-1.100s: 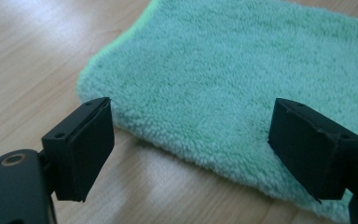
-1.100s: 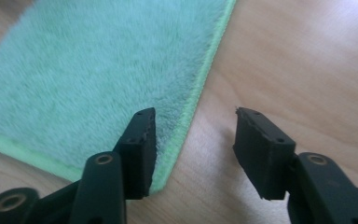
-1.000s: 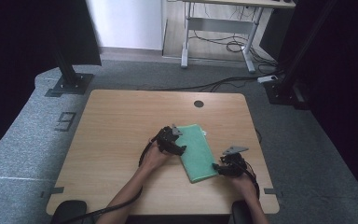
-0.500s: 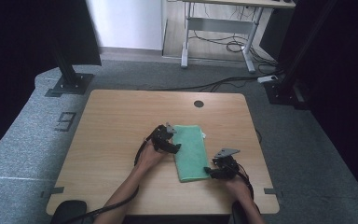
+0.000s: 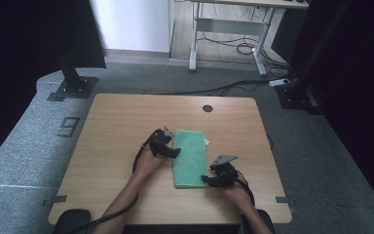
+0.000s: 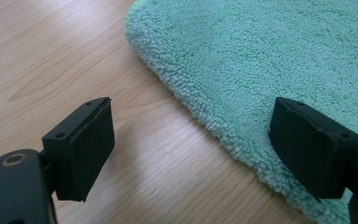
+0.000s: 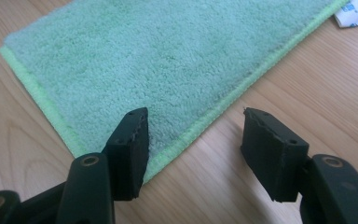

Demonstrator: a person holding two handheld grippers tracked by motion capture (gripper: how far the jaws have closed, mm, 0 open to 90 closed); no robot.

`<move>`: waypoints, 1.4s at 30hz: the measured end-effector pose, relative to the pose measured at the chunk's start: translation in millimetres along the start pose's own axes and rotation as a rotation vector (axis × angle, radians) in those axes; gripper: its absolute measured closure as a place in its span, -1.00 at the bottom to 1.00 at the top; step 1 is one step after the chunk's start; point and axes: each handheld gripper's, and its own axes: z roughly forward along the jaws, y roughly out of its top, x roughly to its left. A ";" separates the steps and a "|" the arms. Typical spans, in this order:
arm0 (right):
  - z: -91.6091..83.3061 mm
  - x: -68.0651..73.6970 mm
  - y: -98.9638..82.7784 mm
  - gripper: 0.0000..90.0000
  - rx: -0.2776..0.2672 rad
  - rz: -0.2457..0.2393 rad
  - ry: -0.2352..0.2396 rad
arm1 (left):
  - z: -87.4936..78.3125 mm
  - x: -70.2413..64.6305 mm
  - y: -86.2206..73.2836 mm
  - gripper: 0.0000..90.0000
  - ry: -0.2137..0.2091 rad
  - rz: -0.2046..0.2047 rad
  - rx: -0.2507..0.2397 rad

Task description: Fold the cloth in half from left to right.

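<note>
On the wooden table (image 5: 117, 126), seen from the high view, a folded green microfibre towel (image 5: 191, 157) lies flat, roughly mid-table, long side running away from the person. Left gripper (image 5: 171, 151) sits at the towel's left edge, near the far end; left hand (image 5: 148, 163) behind it, cable trailing back along the forearm. Right gripper (image 5: 209, 179) is at the towel's right edge, near corner, w/ the right hand (image 5: 236, 192) behind it. Grey three-cornered plates top both tools. Small white label (image 5: 207, 142) pokes out at the towel's right edge, farther up. Dark round hole (image 5: 207, 108) in the table beyond the towel.

Left gripper view: left gripper (image 6: 191, 140) stands wide open, nothing clamped. One jaw is over bare wood, the other over the towel (image 6: 270, 60), so the fluffy folded edge runs btwn them. Pads don't press on the cloth; can't tell if the right-hand jaw brushes the pile.

Right gripper view: right gripper (image 7: 193, 140) is partly open & its jaws have just been opening. Towel's brighter green hemmed edge runs btwn them; one jaw is over the cloth (image 7: 168, 56) near its corner, the other over bare table (image 7: 317, 84). No squeeze on the cloth; towel lies flat, unlifted. White label (image 7: 350, 13) shows at the far end of that same edge, resting on the wood.
</note>
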 end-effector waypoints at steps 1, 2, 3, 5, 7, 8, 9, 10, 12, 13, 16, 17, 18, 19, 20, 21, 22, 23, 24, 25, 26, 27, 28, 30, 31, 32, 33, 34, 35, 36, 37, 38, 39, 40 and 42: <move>1.9 1.5 1.9 -0.09 0.000 -0.005 0.003 | -1.1 2.4 -1.5 -0.68 -0.001 -0.002 0.001; 3.8 2.9 3.7 -0.09 -0.001 -0.009 0.008 | -2.1 4.6 -3.0 -0.67 0.001 -0.007 0.000; 5.7 4.2 5.5 -0.10 -0.002 -0.013 0.010 | -3.1 6.9 -4.5 -0.67 0.002 -0.012 -0.001; 9.4 6.5 9.1 -0.12 -0.003 -0.019 0.016 | -4.9 11.6 -7.5 -0.67 0.002 -0.021 -0.003; 13.1 9.1 12.5 -0.14 -0.003 -0.022 0.019 | -6.8 15.9 -10.5 -0.67 0.006 -0.031 -0.006; 14.8 10.1 14.3 -0.15 -0.003 -0.026 0.023 | -7.7 17.9 -12.0 -0.67 0.007 -0.037 -0.007; 16.8 11.2 16.0 -0.16 -0.006 -0.029 0.024 | -8.6 19.7 -13.4 -0.67 0.010 -0.042 -0.008; 18.5 12.6 17.7 -0.17 -0.005 -0.030 0.024 | -9.5 21.6 -14.7 -0.67 0.012 -0.045 -0.008; 21.7 15.4 21.0 -0.19 -0.005 -0.034 0.028 | -11.2 24.9 -17.0 -0.67 0.017 -0.051 -0.010; 23.5 16.6 22.5 -0.19 -0.006 -0.039 0.030 | -12.2 26.6 -18.1 -0.67 0.019 -0.053 -0.009; 27.9 20.4 26.8 -0.21 -0.007 -0.042 0.040 | -14.8 31.0 -21.5 -0.67 0.025 -0.060 -0.009; 29.4 21.3 28.1 -0.22 -0.008 -0.046 0.042 | -15.4 32.5 -22.6 -0.67 0.025 -0.064 -0.010; 30.6 21.9 29.3 -0.23 -0.008 -0.050 0.040 | -15.9 33.8 -23.6 -0.67 0.023 -0.072 -0.012; 31.7 22.2 30.4 -0.24 -0.007 -0.052 0.043 | -16.5 35.3 -24.6 -0.67 0.021 -0.077 -0.011; 32.7 22.4 31.3 -0.25 -0.007 -0.052 0.044 | -16.7 36.8 -25.5 -0.67 0.018 -0.082 -0.013; 33.3 22.4 32.0 -0.26 -0.006 -0.054 0.043 | -17.0 37.9 -26.2 -0.67 0.015 -0.087 -0.012; 33.8 22.5 32.5 -0.26 -0.007 -0.051 0.042 | -17.2 38.9 -26.7 -0.67 0.014 -0.091 -0.013; 34.0 22.4 32.6 -0.26 -0.007 -0.051 0.043 | -17.2 39.2 -27.1 -0.67 0.011 -0.095 -0.014; 34.0 22.3 32.4 -0.26 -0.009 -0.051 0.044 | -17.3 39.3 -27.2 -0.67 0.011 -0.096 -0.015; 33.9 22.3 32.0 -0.26 -0.010 -0.049 0.044 | -17.3 39.2 -27.3 -0.67 0.013 -0.095 -0.015; 33.9 22.2 31.6 -0.26 -0.013 -0.052 0.044 | -17.3 39.0 -27.3 -0.67 0.014 -0.095 -0.015; 33.8 22.2 31.6 -0.26 -0.013 -0.051 0.043 | -17.4 38.9 -27.1 -0.67 0.015 -0.095 -0.014; 33.7 22.4 31.6 -0.26 -0.011 -0.051 0.041 | -17.4 38.8 -27.0 -0.67 0.016 -0.093 -0.013; 33.7 22.7 31.8 -0.26 -0.010 -0.047 0.040 | -17.3 38.7 -26.8 -0.67 0.016 -0.094 -0.012; 33.6 22.8 31.9 -0.26 -0.010 -0.046 0.039 | -17.2 38.8 -26.9 -0.67 0.014 -0.097 -0.013; 33.6 22.9 32.0 -0.26 -0.009 -0.043 0.039 | -17.0 38.9 -27.1 -0.67 0.012 -0.102 -0.014; 33.6 23.1 32.1 -0.26 -0.008 -0.041 0.038 | -16.8 39.1 -27.4 -0.68 0.010 -0.107 -0.018; 33.6 23.1 32.3 -0.26 -0.008 -0.040 0.037 | -16.7 39.1 -27.6 -0.68 0.010 -0.109 -0.021; 33.6 23.2 32.4 -0.26 -0.007 -0.038 0.036 | -16.8 38.7 -27.6 -0.68 0.012 -0.112 -0.023; 33.6 23.1 32.5 -0.26 -0.007 -0.034 0.037 | -17.3 38.2 -27.4 -0.68 0.018 -0.112 -0.023; 33.4 22.7 32.7 -0.26 -0.006 -0.030 0.039 | -17.9 37.6 -27.0 -0.68 0.022 -0.113 -0.025; 33.2 22.4 32.8 -0.27 -0.008 -0.024 0.038 | -18.8 36.8 -26.4 -0.68 0.025 -0.113 -0.029; 32.6 22.1 32.7 -0.27 -0.009 -0.020 0.042 | -20.2 35.9 -25.7 -0.68 0.024 -0.111 -0.030; 32.0 21.8 32.8 -0.29 -0.013 -0.020 0.044 | -21.6 34.7 -25.0 -0.67 0.022 -0.107 -0.035; 30.0 21.1 33.3 -0.32 -0.022 -0.021 0.044 | -25.5 32.4 -23.9 -0.67 0.018 -0.098 -0.044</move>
